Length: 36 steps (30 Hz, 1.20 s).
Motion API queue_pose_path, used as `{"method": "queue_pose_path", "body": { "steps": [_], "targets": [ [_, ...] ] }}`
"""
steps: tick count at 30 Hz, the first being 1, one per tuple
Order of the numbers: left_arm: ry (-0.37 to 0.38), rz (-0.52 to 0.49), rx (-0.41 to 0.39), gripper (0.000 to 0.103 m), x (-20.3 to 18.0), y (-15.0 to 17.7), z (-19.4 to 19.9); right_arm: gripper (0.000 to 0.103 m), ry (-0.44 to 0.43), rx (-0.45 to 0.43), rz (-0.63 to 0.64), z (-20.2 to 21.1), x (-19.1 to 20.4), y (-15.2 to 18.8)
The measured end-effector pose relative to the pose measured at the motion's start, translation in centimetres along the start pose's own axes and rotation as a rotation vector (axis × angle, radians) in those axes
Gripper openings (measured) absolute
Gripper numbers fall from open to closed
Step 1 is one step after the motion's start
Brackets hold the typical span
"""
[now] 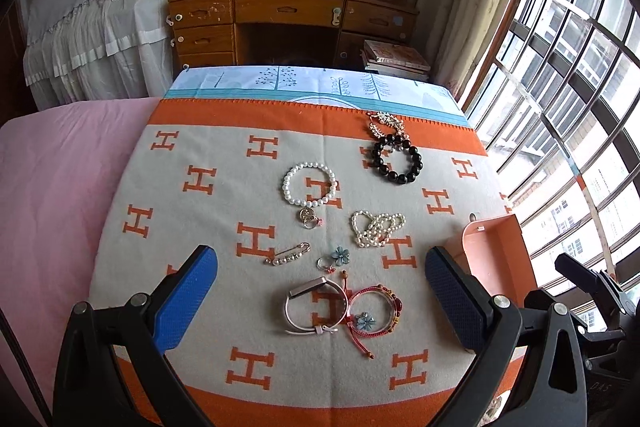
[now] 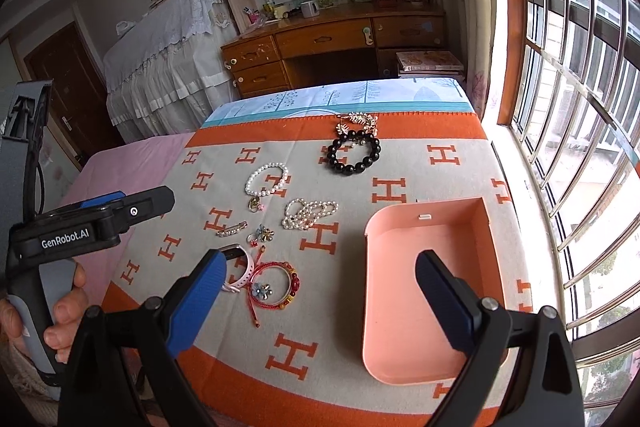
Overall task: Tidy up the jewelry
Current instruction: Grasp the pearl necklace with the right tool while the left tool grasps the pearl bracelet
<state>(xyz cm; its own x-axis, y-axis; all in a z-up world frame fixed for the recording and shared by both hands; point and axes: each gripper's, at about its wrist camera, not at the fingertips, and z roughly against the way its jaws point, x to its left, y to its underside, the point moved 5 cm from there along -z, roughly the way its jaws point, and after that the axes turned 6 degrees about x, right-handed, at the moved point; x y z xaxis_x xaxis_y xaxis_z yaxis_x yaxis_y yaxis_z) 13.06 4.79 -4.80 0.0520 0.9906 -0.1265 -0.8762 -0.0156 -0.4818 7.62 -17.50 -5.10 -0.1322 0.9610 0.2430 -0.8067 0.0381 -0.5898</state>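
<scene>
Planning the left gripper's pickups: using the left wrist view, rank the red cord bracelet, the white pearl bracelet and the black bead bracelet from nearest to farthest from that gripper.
1. Red cord bracelet: nearest, lying between the fingers of the open left gripper.
2. White pearl bracelet: mid-blanket, straight ahead.
3. Black bead bracelet: farthest, ahead to the right, by the orange border.

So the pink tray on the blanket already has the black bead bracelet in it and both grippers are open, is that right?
Not quite. The pink tray holds nothing; the right wrist view shows it bare. The black bead bracelet lies on the blanket, apart from the tray. The left gripper and right gripper are open.
</scene>
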Motion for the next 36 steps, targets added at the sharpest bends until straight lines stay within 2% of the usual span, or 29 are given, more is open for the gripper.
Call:
{"method": "queue_pose_path", "body": {
  "steps": [8, 13, 15, 19, 21, 22, 26, 30, 36],
  "targets": [
    [-0.017, 0.050, 0.063, 0.102, 3.1, -6.1, -3.4, 0.093, -0.019, 0.031, -0.013, -2.0, -0.4, -6.5],
    [-0.030, 0.036, 0.134, 0.102, 3.7, -8.1, -7.7, 0.090, -0.052, 0.115, -0.037, -5.4, -0.1, -8.7],
    [-0.049, 0.027, 0.170, 0.102, 3.9, -8.4, -10.0, 0.089, -0.069, 0.179, -0.057, -7.7, -0.1, -8.8],
    [-0.070, 0.031, 0.245, 0.100, 4.8, -8.6, -14.7, 0.075, -0.119, 0.344, -0.138, -12.7, -0.4, -7.9],
    [-0.062, 0.040, 0.280, 0.093, 5.2, -8.4, -16.7, 0.071, -0.130, 0.400, -0.162, -14.7, -0.4, -7.3],
    [-0.053, 0.042, 0.299, 0.092, 5.3, -8.3, -17.6, 0.071, -0.127, 0.421, -0.165, -15.5, -0.4, -7.1],
    [-0.046, 0.037, 0.338, 0.090, 5.4, -8.2, -20.2, 0.071, -0.099, 0.481, -0.143, -17.9, 0.3, -6.4],
    [-0.046, 0.015, 0.372, 0.078, 4.8, -7.8, -21.8, 0.070, -0.051, 0.518, -0.102, -19.8, 0.6, -5.8],
    [-0.082, -0.005, 0.390, 0.072, 4.3, -7.7, -23.5, 0.061, 0.013, 0.563, -0.033, -21.4, 1.3, -4.7]
  ]
}}
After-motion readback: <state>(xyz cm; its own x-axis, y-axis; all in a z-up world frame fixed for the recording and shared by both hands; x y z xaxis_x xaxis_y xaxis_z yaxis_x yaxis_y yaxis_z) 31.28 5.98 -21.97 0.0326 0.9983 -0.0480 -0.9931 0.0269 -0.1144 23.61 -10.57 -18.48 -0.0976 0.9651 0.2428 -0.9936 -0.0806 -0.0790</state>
